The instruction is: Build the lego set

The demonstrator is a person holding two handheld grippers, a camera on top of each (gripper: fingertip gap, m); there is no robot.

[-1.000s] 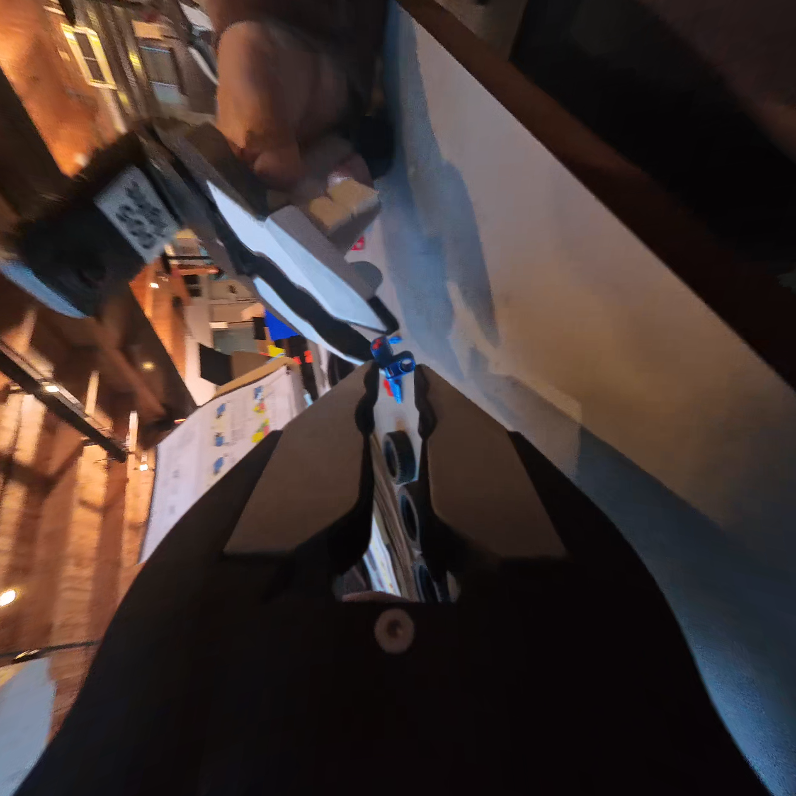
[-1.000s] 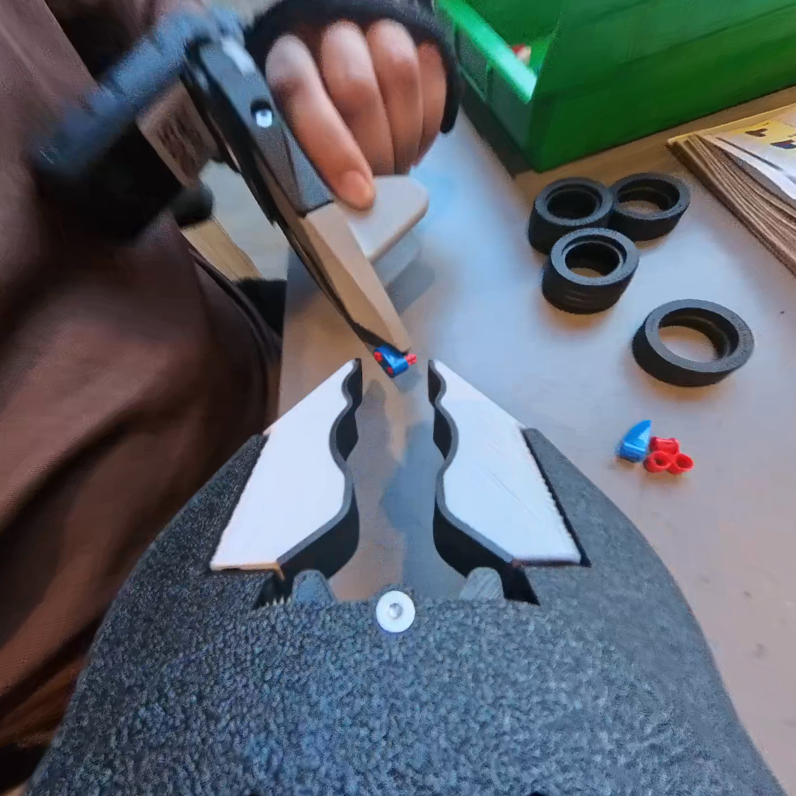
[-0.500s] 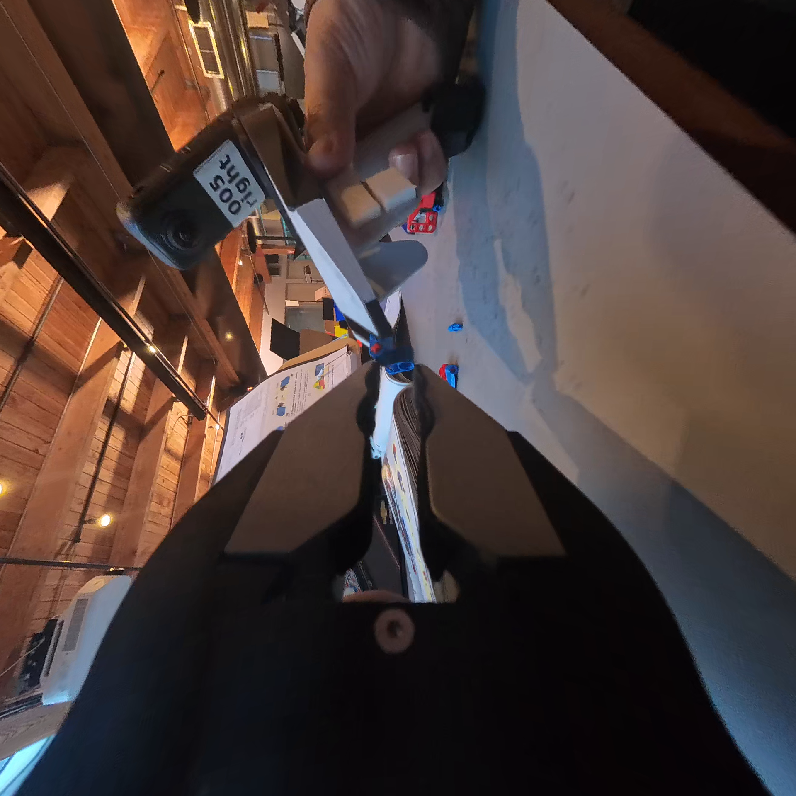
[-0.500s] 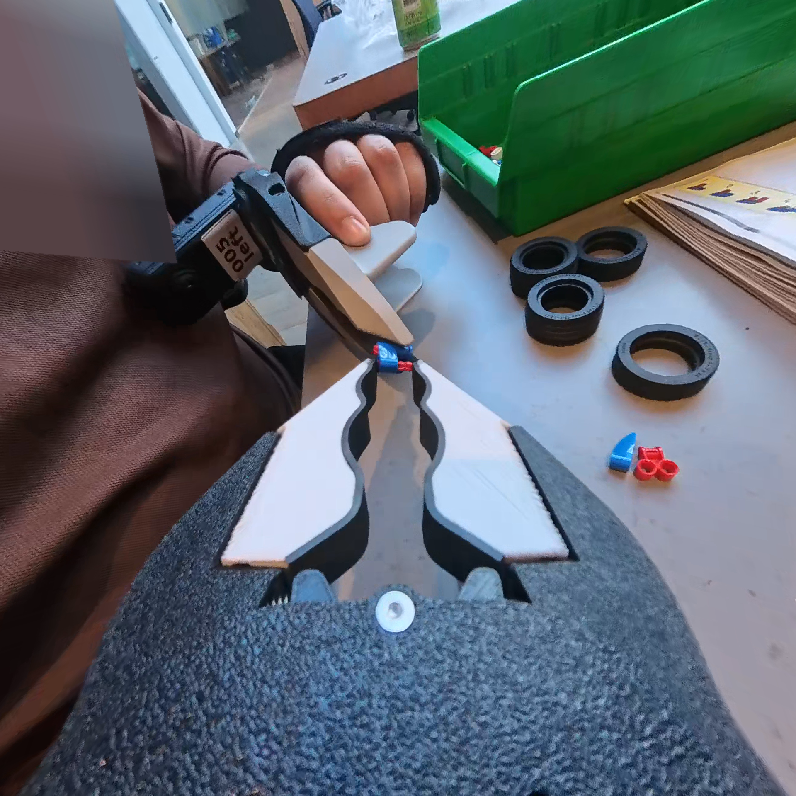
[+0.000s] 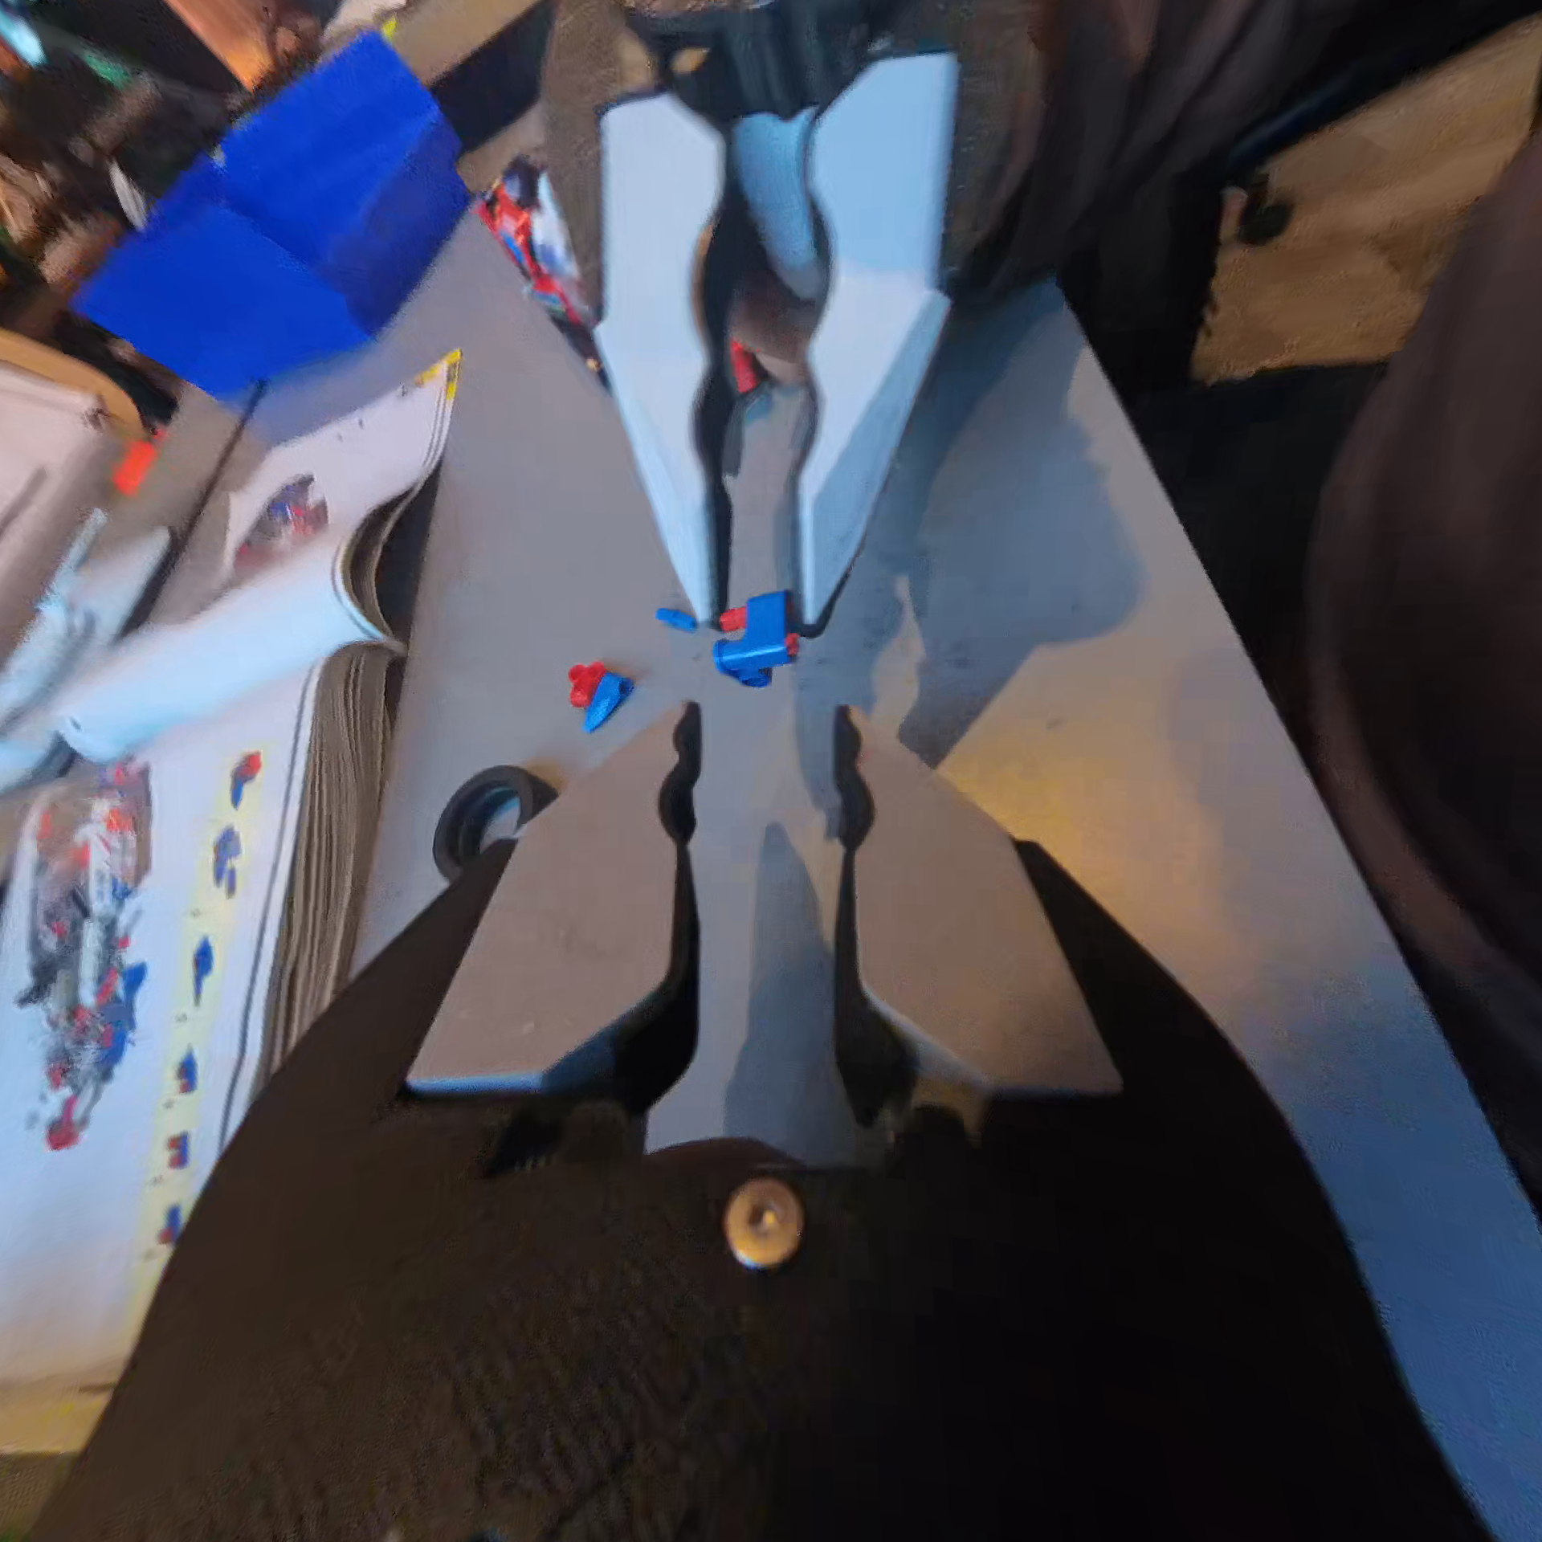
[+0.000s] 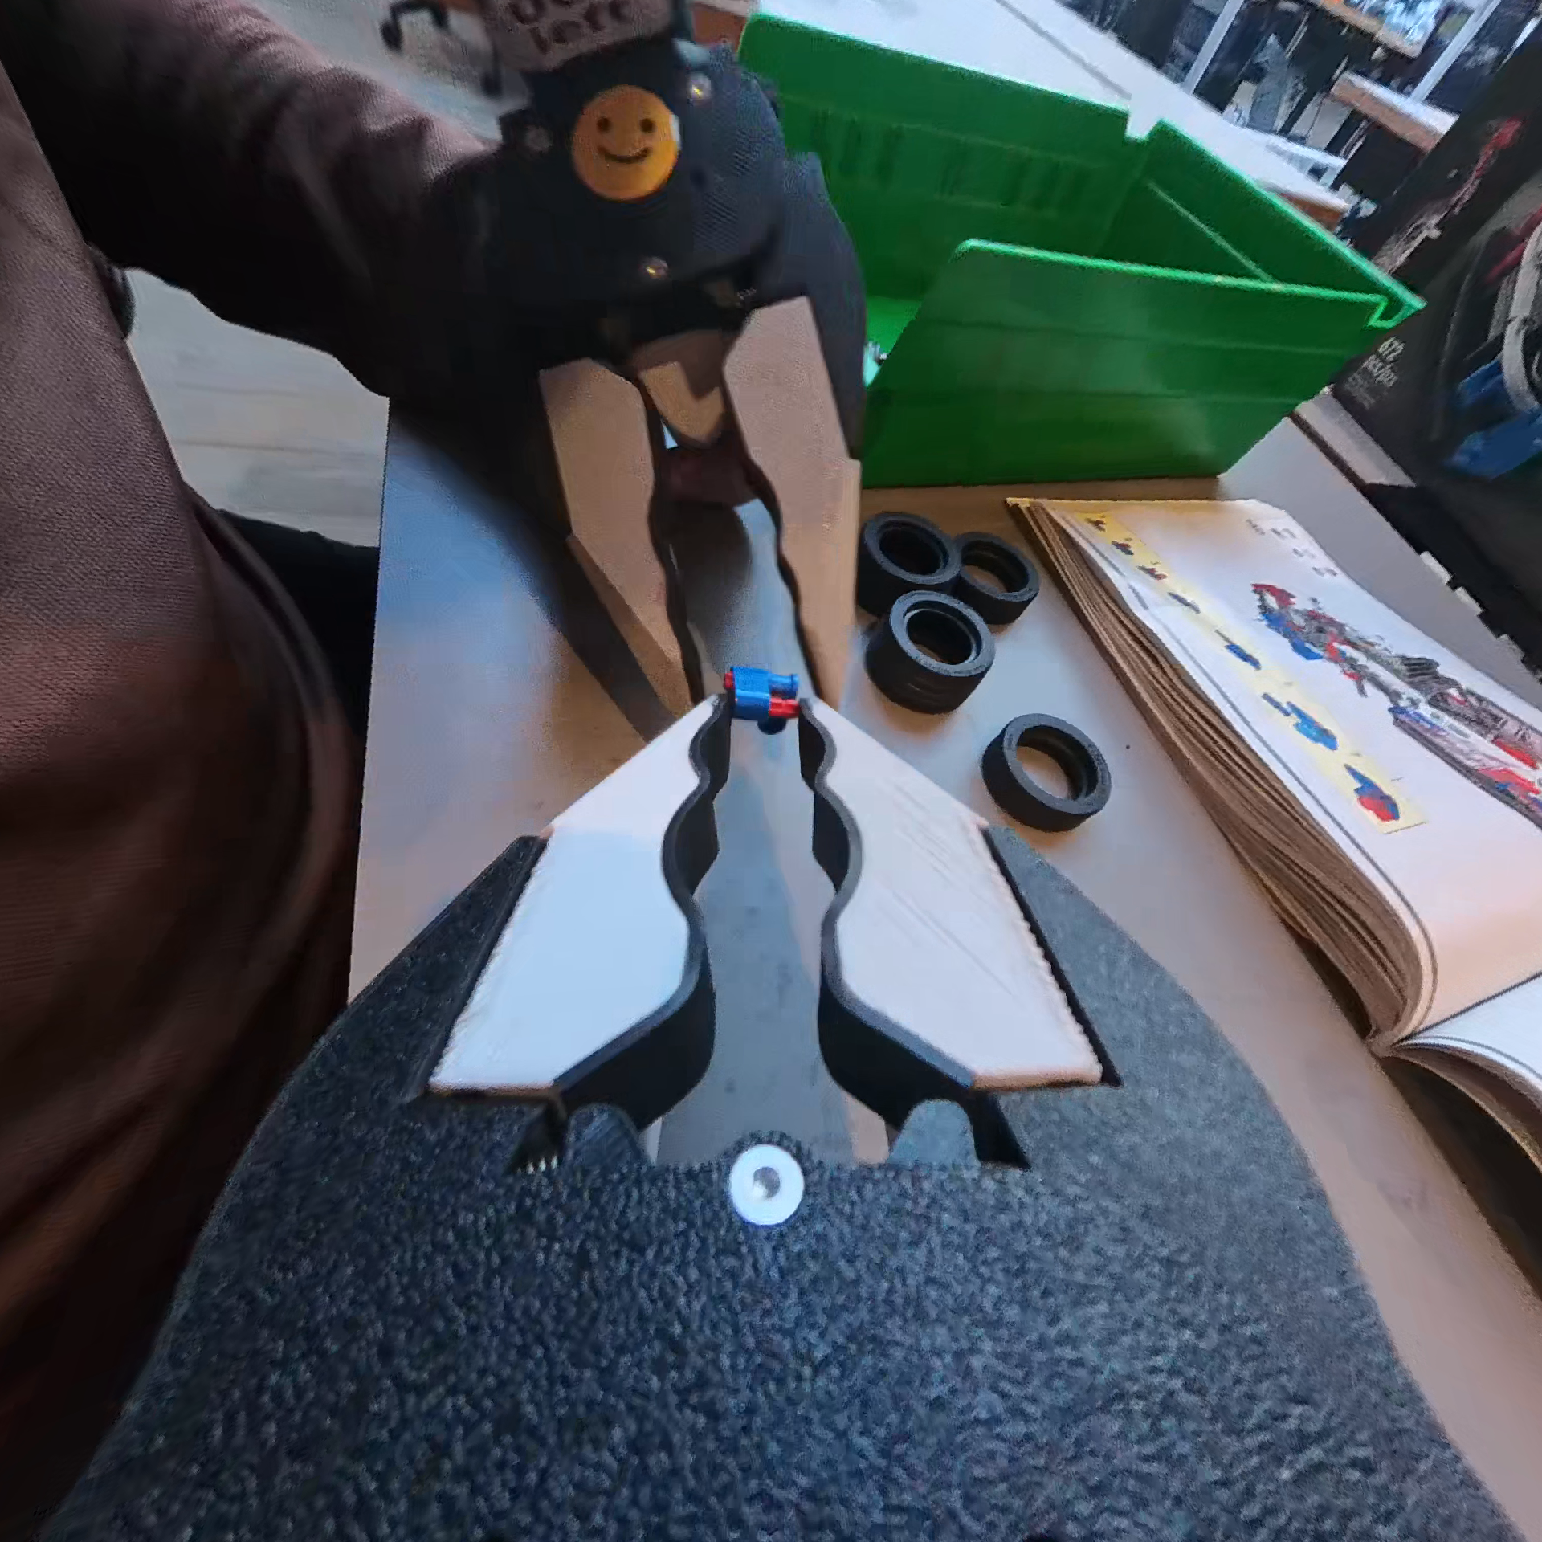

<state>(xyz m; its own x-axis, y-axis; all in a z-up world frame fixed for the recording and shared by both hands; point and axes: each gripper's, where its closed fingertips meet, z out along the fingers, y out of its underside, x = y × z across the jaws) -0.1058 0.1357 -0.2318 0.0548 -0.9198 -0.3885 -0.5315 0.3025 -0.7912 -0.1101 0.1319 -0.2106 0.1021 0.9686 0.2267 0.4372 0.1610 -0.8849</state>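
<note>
At the far left a brown sleeve (image 6: 167, 584) leans along the edge of the grey worktop (image 6: 501, 667); the person sits close so both tools meet right in front of them.

Next comes the left gripper (image 5: 763, 718), pointed down toward the other tool. Its fingers stand moderately apart with nothing between them, and the tips sit just short of the part. I take that as an open hover, either ready to add something or giving the other tool room.

Between the two tools is the small blue and red assembly (image 6: 758, 691), the piece of the set being worked on. It is pinched at the very tips of the right gripper (image 6: 761, 709), whose fingers are drawn narrow around it. Holding it at the tips leaves most of it exposed, which seems meant to keep its pins reachable. I cannot tell whether it touches the worktop or hangs just above it.

Further right lie the black tyres (image 6: 930, 651), three bunched together and one tyre (image 6: 1047, 772) apart, set aside for later, I would guess. Near that one, seen only from the left wrist camera, are loose blue and red bits (image 5: 599, 692) and a small blue pin (image 5: 676, 619), kept within easy reach.

Beyond them the instruction booklet (image 6: 1252, 692) lies open and facing the builder. Behind it stands the green bin (image 6: 1085, 350), pushed back out of the working space.
</note>
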